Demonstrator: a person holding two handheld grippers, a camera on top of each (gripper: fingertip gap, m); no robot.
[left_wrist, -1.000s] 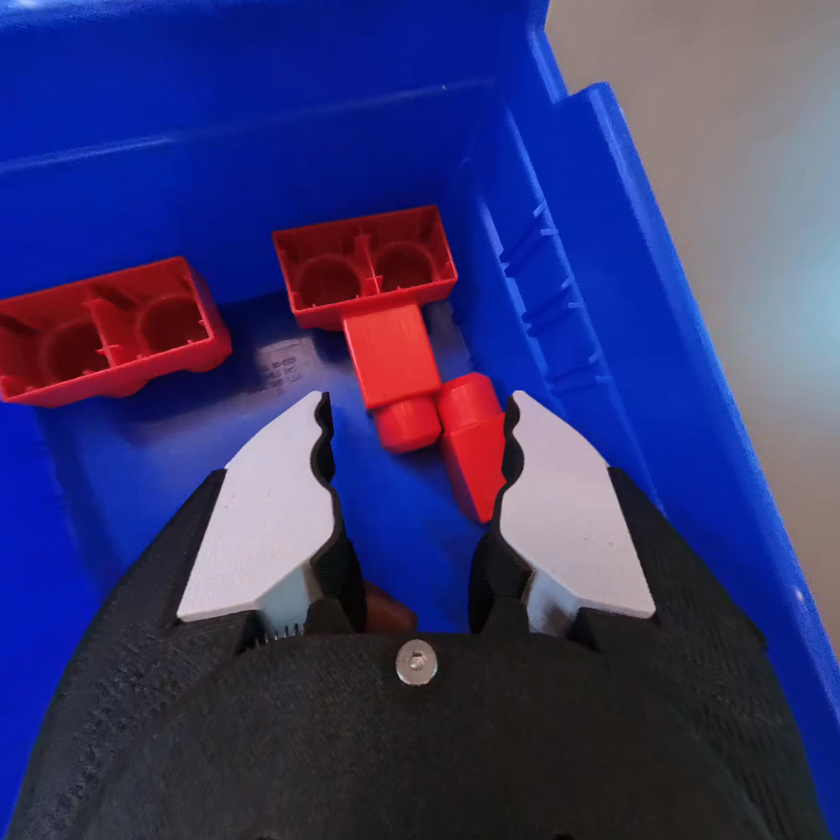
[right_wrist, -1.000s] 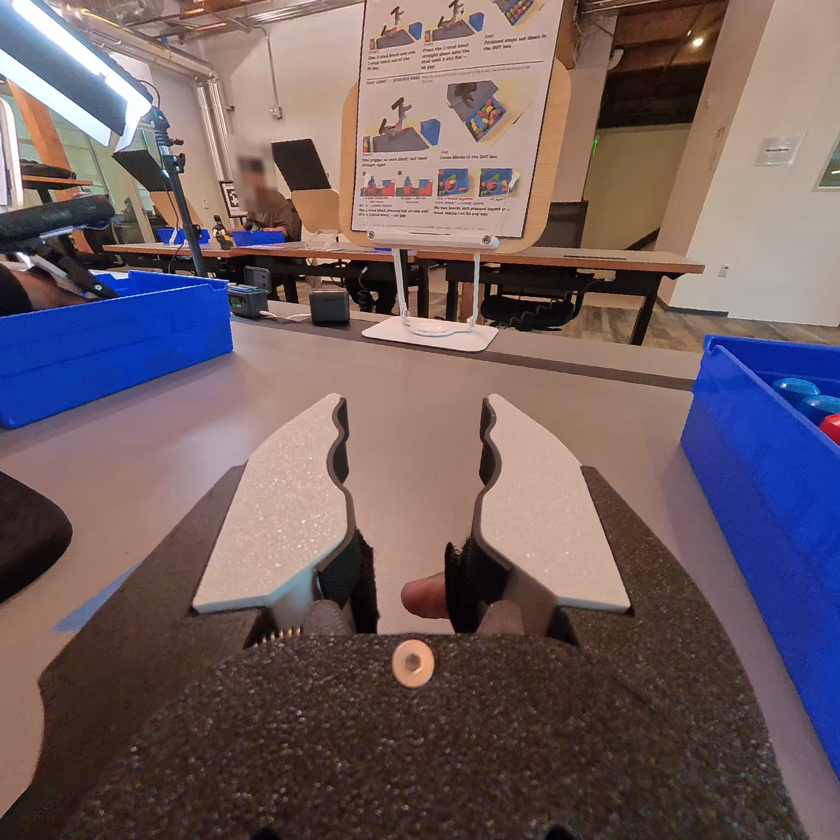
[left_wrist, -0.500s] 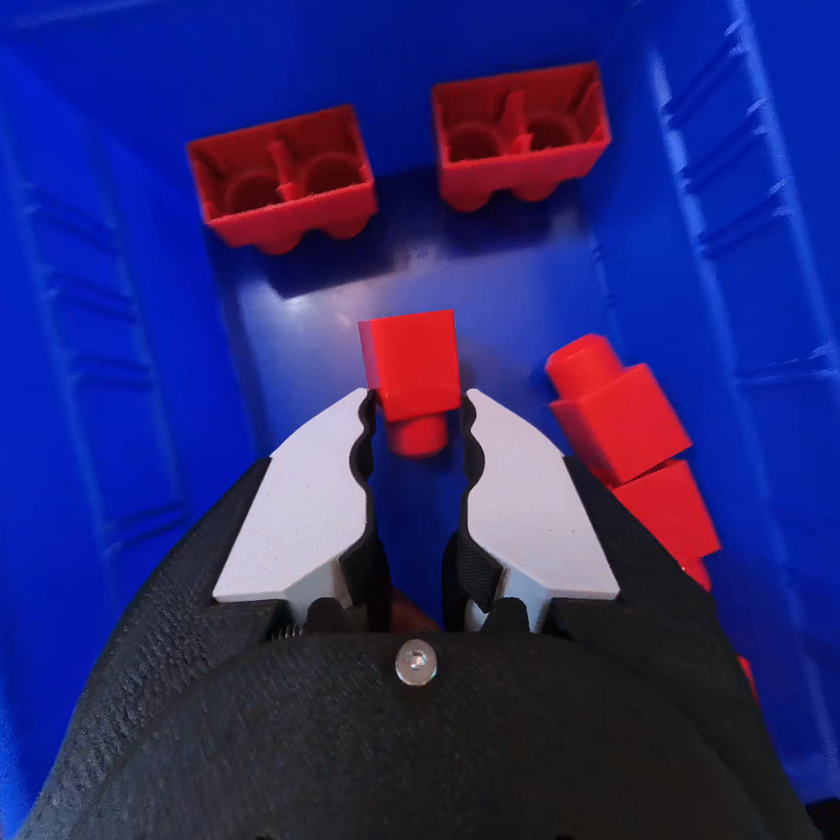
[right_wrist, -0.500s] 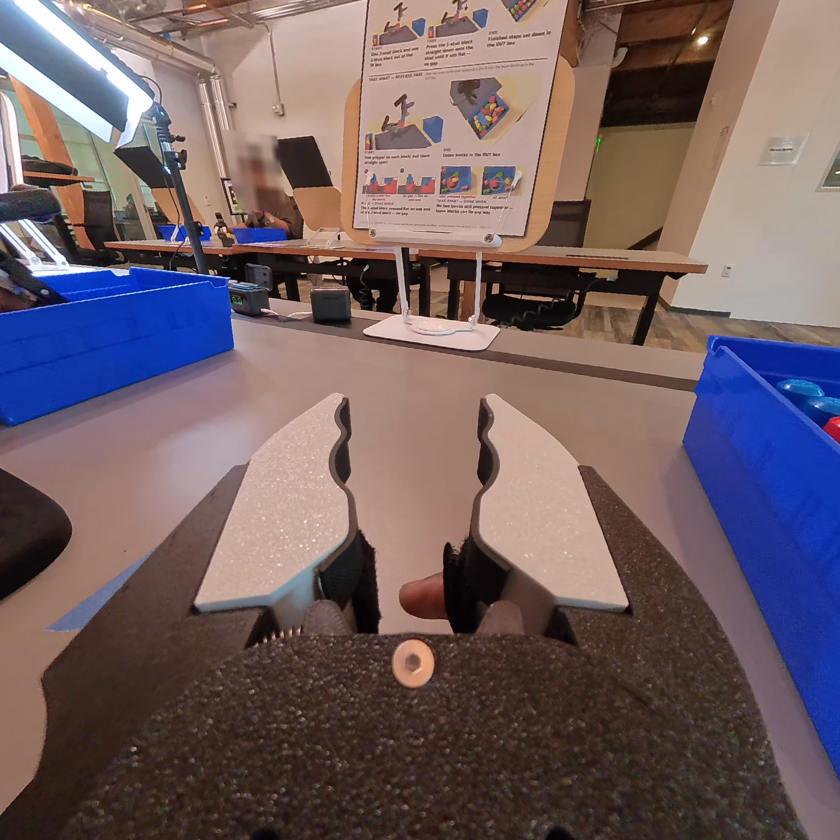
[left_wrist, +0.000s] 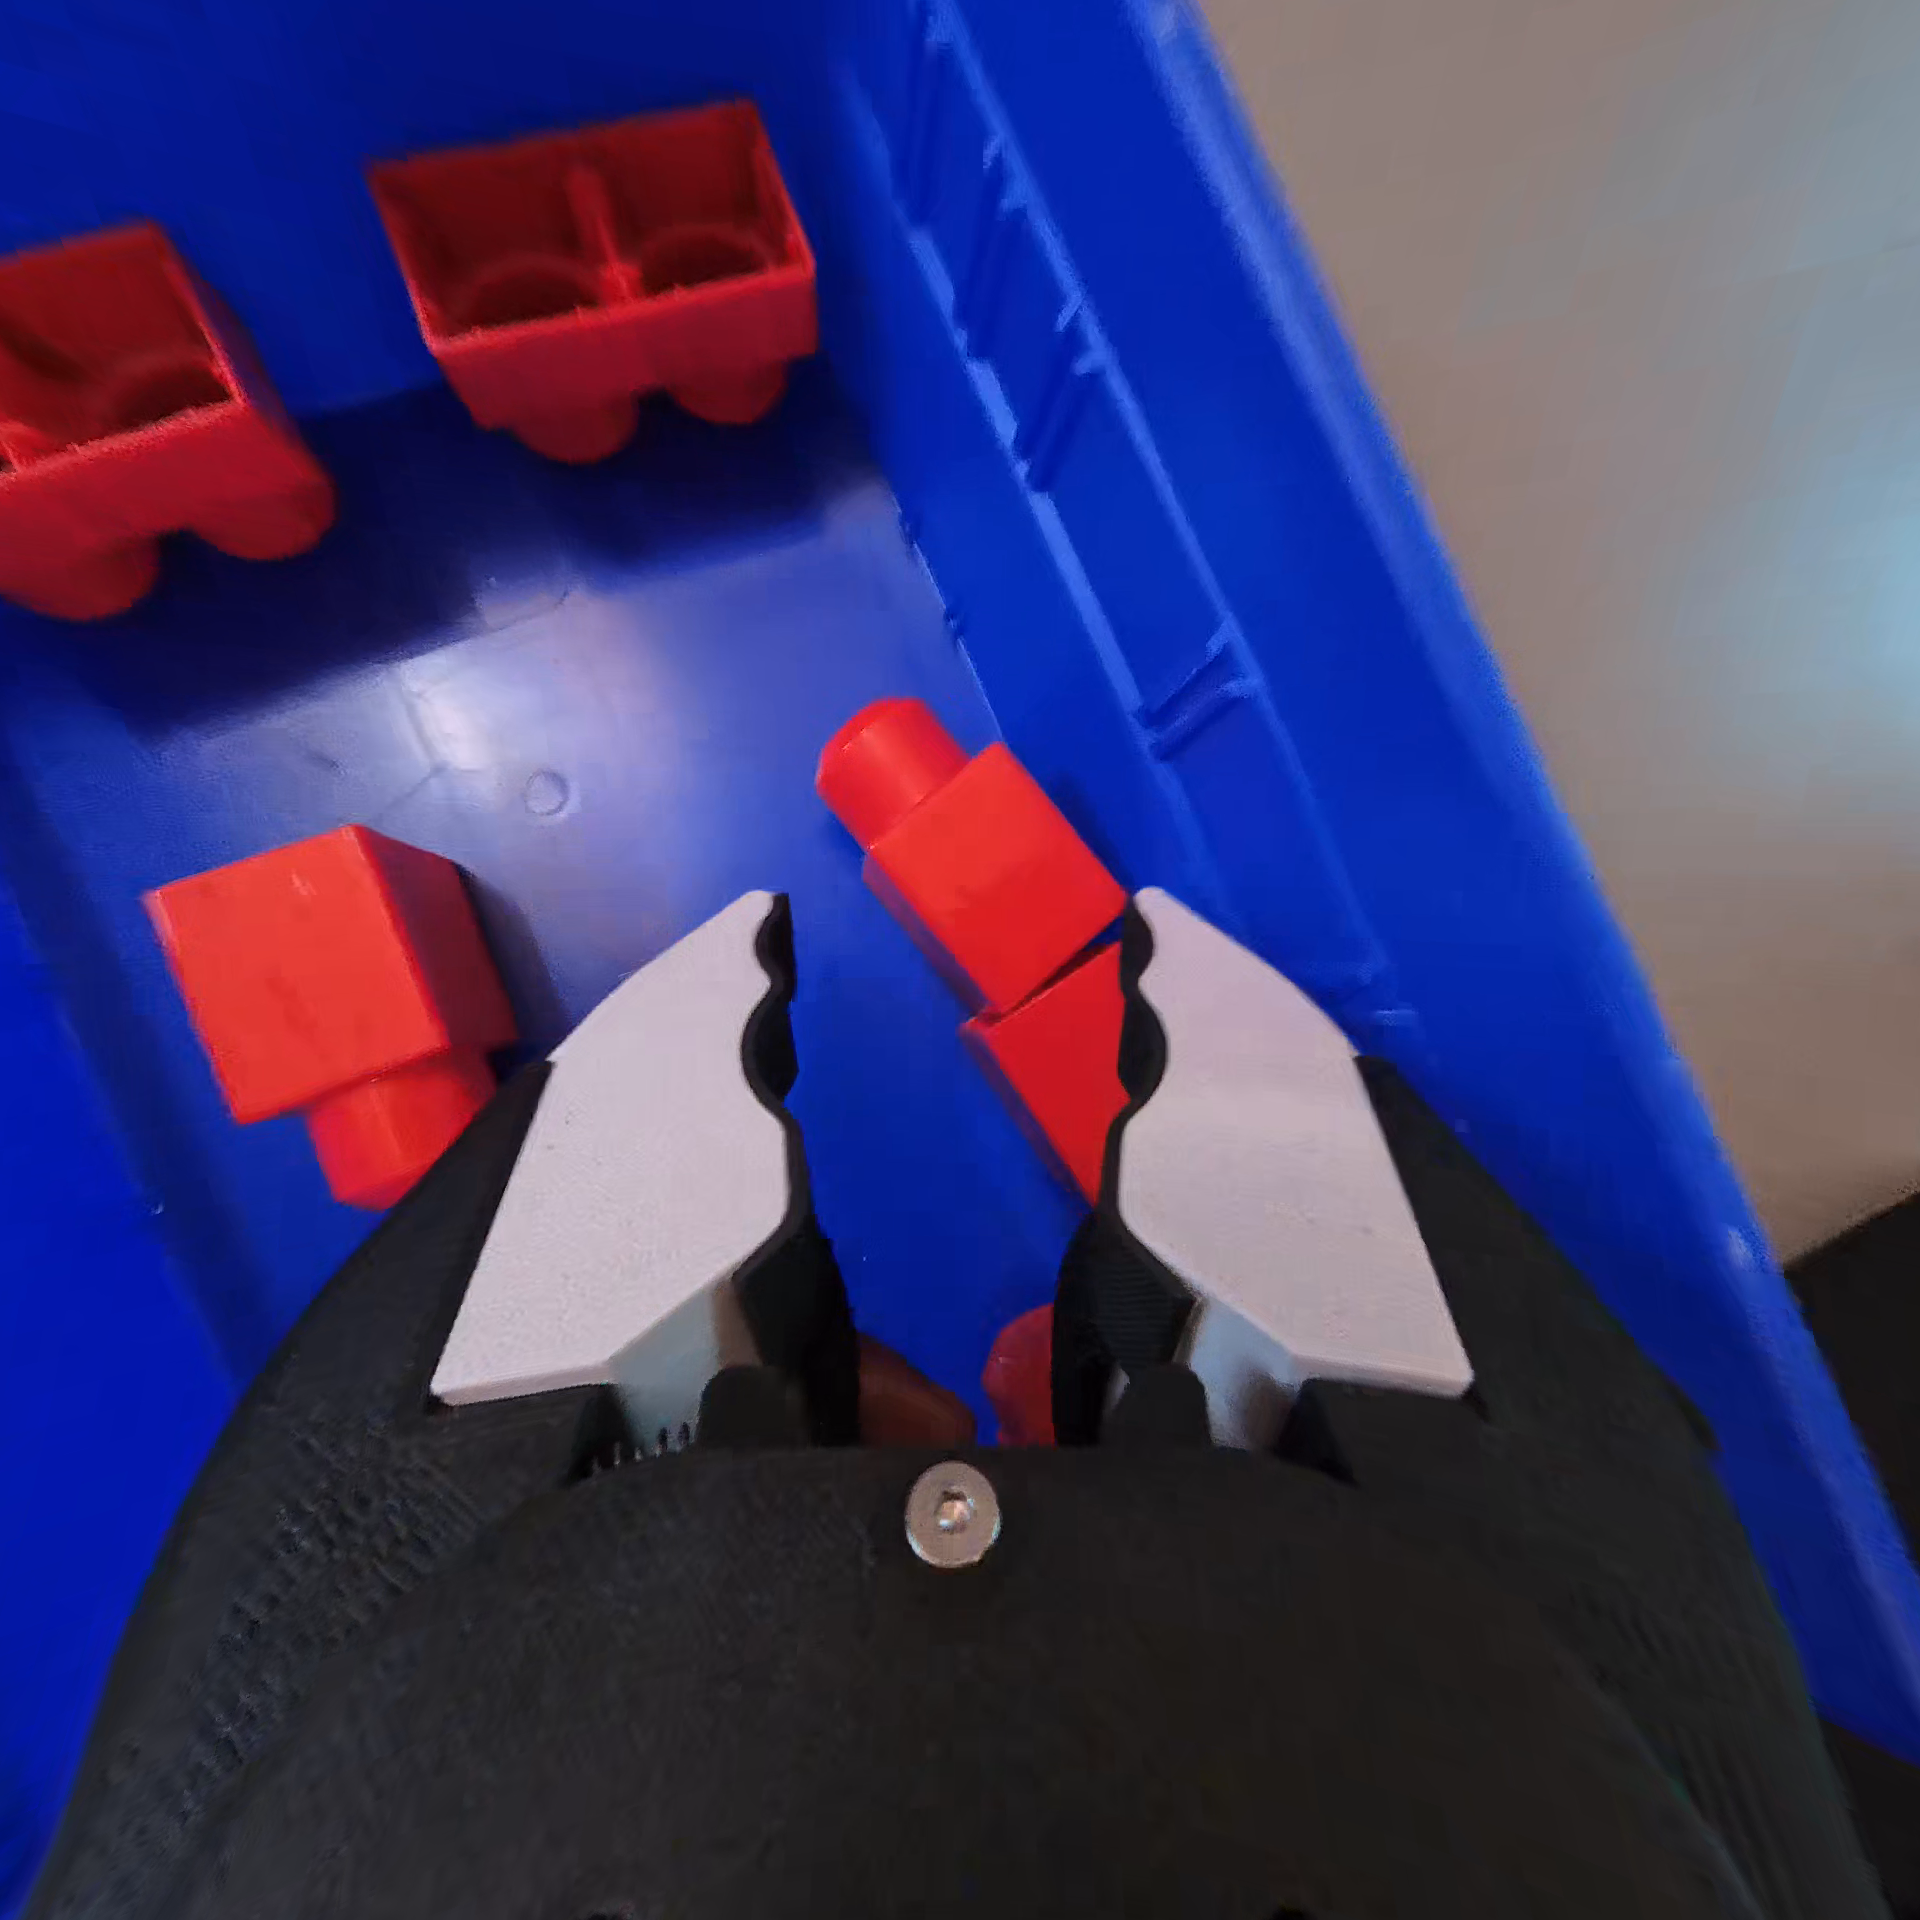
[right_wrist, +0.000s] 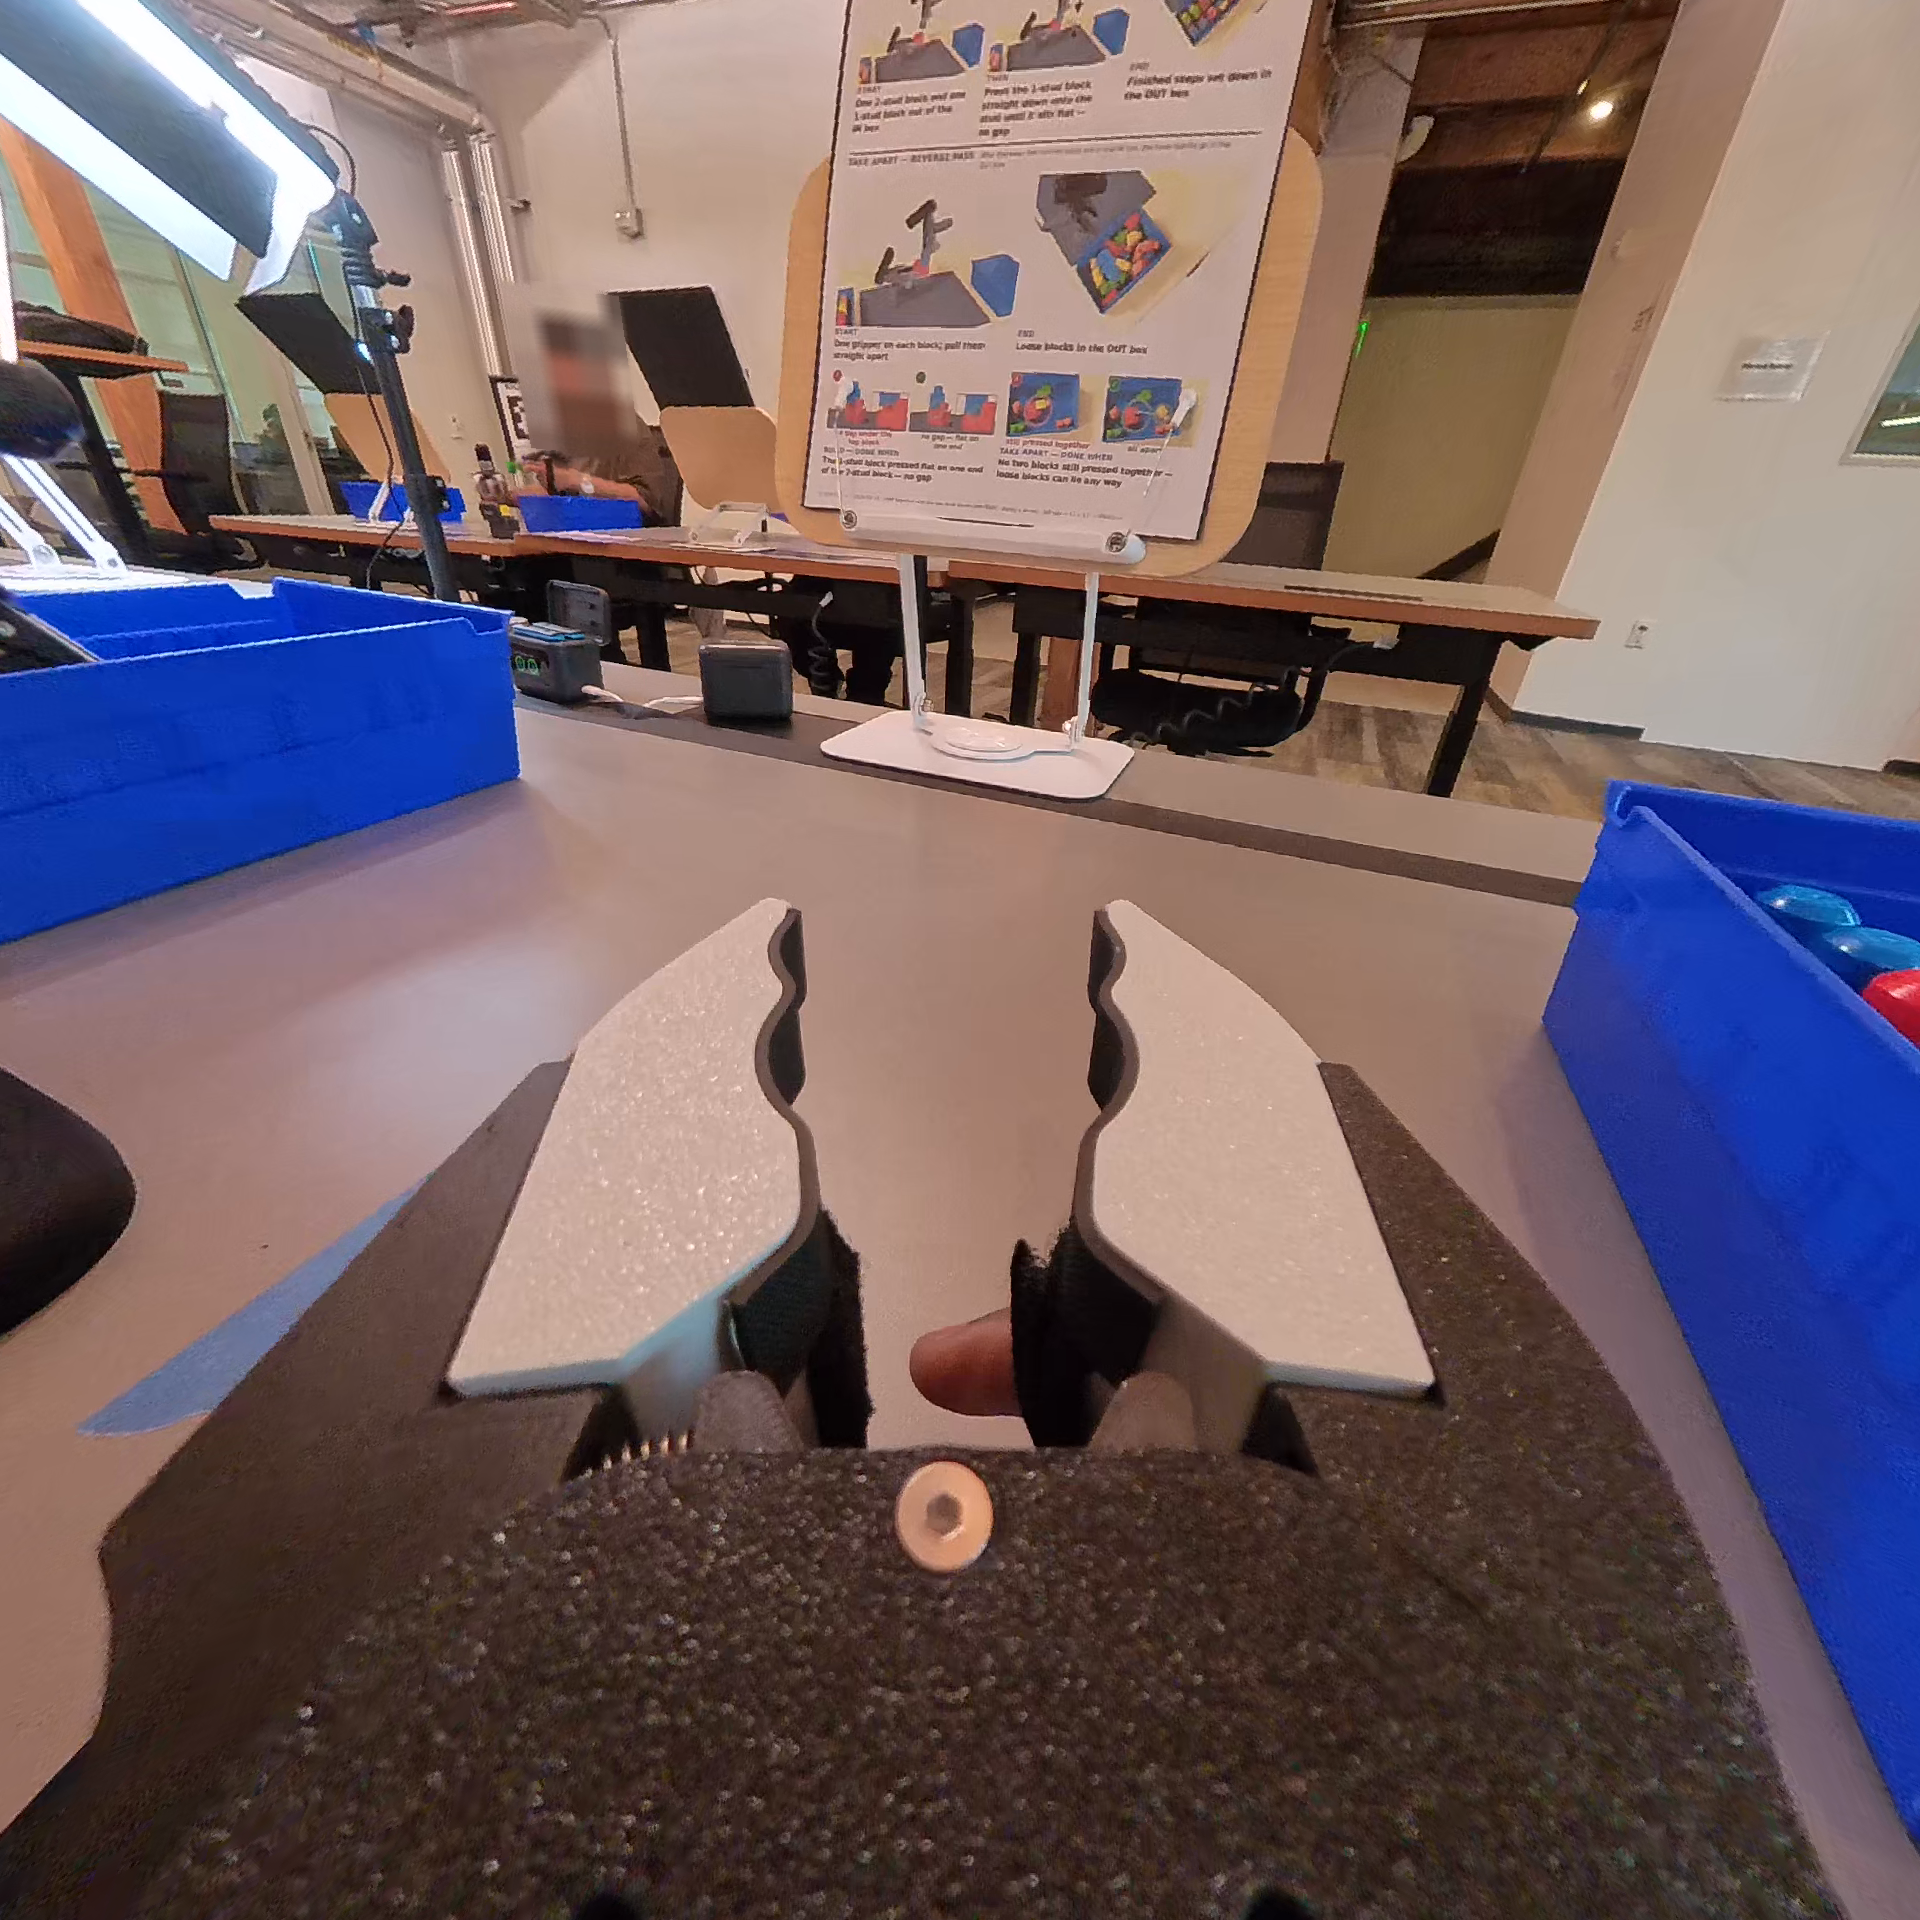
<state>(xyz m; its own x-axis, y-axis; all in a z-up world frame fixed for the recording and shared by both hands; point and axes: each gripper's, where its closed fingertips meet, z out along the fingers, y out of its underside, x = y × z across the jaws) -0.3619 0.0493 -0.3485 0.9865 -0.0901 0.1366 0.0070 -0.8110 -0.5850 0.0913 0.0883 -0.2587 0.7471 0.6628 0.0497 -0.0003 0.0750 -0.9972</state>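
Observation:
In the left wrist view my left gripper is open inside a blue bin. A red one-stud block lies on the bin floor to the left of my left finger. Two more red one-stud blocks lie by the right wall: one just ahead of my fingertips, the other against my right finger, with the left pad well apart from it. Two red two-stud blocks lie hollow side up at the far end. My right gripper is open and empty above a grey table.
In the right wrist view a blue bin stands at the left of the table. Another blue bin with blue and red blocks stands at the right. A picture board on a white stand is at the far edge. A person sits at a table behind.
Half a second ago my left gripper was shut on a red one-stud block. It has opened and that block now lies to its left. The right gripper has barely moved.

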